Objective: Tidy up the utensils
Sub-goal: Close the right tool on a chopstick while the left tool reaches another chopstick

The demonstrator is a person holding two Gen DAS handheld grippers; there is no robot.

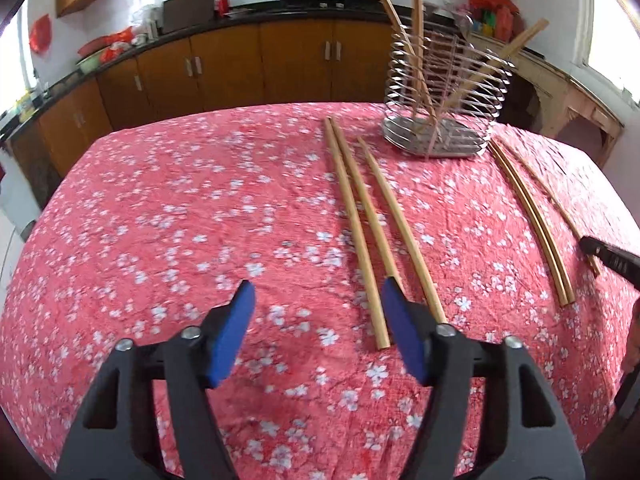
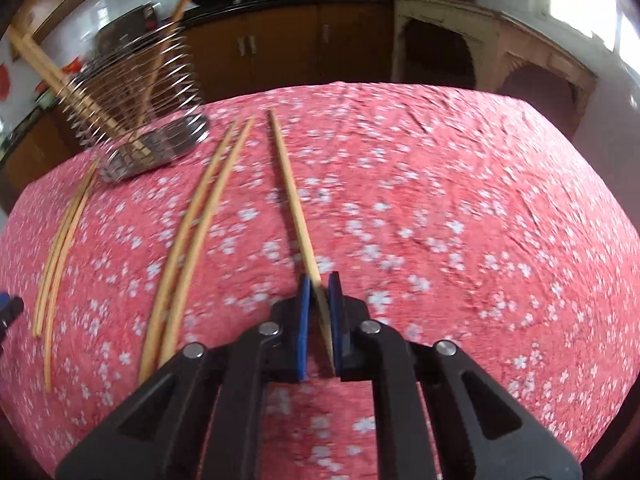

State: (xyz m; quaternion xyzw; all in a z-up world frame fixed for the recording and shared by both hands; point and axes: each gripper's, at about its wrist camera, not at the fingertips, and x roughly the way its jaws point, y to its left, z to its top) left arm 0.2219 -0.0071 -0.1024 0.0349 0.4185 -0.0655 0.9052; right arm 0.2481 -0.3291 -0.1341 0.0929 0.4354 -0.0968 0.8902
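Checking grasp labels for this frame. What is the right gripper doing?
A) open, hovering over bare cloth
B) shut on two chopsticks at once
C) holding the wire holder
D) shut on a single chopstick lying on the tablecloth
D: in the right wrist view the right gripper has its blue pads closed on the near end of one chopstick, which runs forward along the tablecloth, apart from the wire holder.

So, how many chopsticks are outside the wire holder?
6: three chopsticks side by side ahead of the left gripper, a chopstick pair further right, one chopstick gripped by the right gripper. None seems hidden.
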